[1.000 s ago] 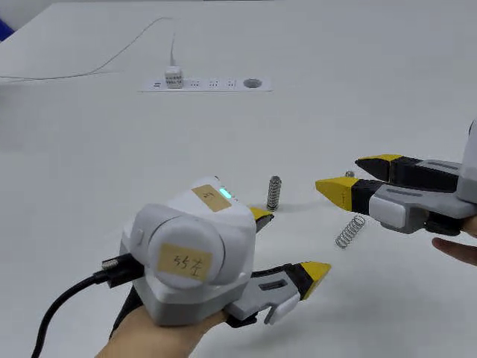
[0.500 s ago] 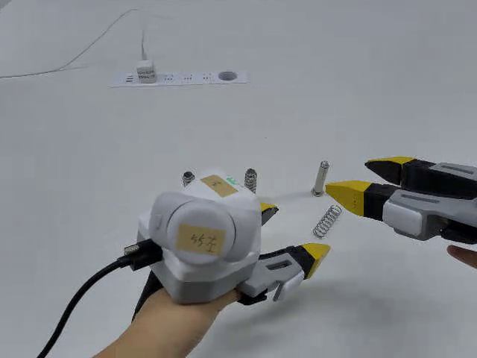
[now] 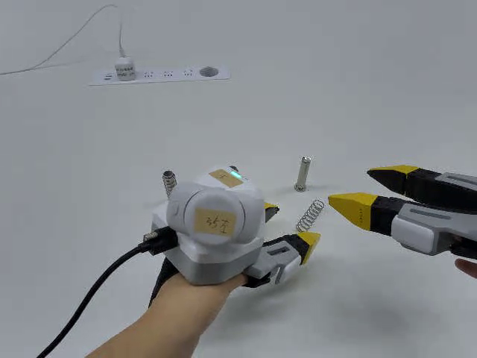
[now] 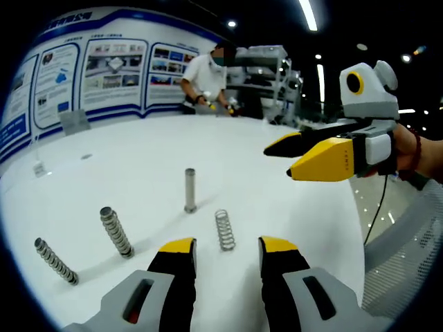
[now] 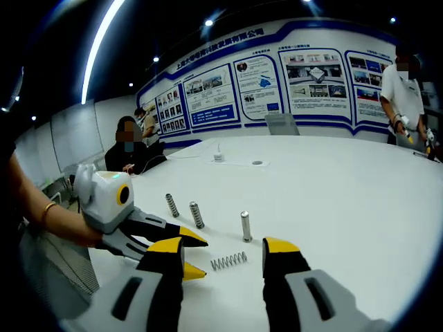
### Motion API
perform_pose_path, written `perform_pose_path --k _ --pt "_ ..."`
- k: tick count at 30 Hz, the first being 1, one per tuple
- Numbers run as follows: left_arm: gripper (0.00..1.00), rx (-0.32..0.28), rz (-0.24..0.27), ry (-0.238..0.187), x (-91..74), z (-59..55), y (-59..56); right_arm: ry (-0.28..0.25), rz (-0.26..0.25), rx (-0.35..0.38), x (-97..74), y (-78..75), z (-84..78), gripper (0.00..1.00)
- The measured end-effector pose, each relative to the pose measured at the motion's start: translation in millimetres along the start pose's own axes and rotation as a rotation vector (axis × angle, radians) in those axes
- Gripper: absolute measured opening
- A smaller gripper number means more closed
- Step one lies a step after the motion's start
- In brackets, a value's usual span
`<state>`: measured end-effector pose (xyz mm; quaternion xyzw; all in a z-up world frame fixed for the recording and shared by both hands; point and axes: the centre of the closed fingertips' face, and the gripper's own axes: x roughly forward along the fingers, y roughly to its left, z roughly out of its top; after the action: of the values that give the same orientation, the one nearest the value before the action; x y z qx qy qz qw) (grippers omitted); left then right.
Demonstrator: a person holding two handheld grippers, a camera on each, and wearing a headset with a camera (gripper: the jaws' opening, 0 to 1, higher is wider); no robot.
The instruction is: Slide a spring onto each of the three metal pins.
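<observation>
Your left gripper (image 3: pixel 289 224) sits low over the white desk (image 3: pixel 358 89), its fingers spread moderately apart and holding nothing. Your right gripper (image 3: pixel 369 186) comes in from the right, its yellow-tipped fingers also parted and empty, tips pointing toward the left gripper.

The loose spring (image 3: pixel 310 215) lies on its side on the desk between the two sets of tips, just ahead of your left fingers and touched by neither gripper. In the left gripper view it lies just beyond the gap between the fingers.

The bare pin (image 3: pixel 303 173) stands upright a little beyond the spring. In the left gripper view, the two sprung pins (image 4: pixel 115 232) stand to its left, each with a spring over it. A power strip (image 3: pixel 160 74) lies at the far side of the desk.
</observation>
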<state>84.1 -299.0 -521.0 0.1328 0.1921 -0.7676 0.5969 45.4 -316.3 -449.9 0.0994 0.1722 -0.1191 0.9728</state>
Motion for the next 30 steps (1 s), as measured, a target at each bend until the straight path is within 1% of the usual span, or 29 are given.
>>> perform_pose_path --k 2,7,10,15,17,18,21,22,23,28,30 --pt "0.35 0.007 0.002 0.012 4.1 -1.3 -0.4 0.006 -0.005 -0.002 -1.7 -0.7 -2.0 0.46" --pt "0.31 0.02 -0.003 0.022 11.8 -2.6 -3.4 0.009 -0.022 0.013 -6.8 -2.2 -5.9 0.45" --pt "0.27 0.035 0.008 0.03 14.2 -4.3 -3.0 0.009 -0.031 0.019 -10.1 -2.8 -7.8 0.45" --pt "0.21 0.028 0.015 0.027 16.7 -4.5 -1.6 0.007 -0.039 0.023 -14.3 -3.6 -8.8 0.44" --pt "0.19 0.018 0.014 0.039 19.2 -6.6 -1.5 0.008 -0.042 0.023 -15.1 -4.0 -9.2 0.44" --pt "0.18 0.022 0.017 0.051 20.0 -8.1 -1.1 0.006 -0.043 0.024 -15.4 -4.0 -9.1 0.44" --pt "0.17 0.031 0.019 0.064 21.3 -10.1 -0.1 0.007 -0.045 0.028 -15.4 -4.2 -9.9 0.44" --pt "0.17 0.029 0.018 0.058 20.8 -8.3 -0.2 0.008 -0.045 0.029 -15.1 -4.0 -10.1 0.44" --pt "0.17 0.022 0.017 0.062 19.6 -8.2 -0.9 0.01 -0.044 0.03 -14.6 -3.7 -10.5 0.44" --pt "0.15 0.058 0.019 0.07 20.2 -8.4 -1.7 0.008 -0.041 0.033 -11.9 -3.6 -9.2 0.44" --pt "0.13 0.072 0.019 0.075 20.2 -8.6 -1.5 0.007 -0.042 0.037 -11.2 -4.0 -8.6 0.43"
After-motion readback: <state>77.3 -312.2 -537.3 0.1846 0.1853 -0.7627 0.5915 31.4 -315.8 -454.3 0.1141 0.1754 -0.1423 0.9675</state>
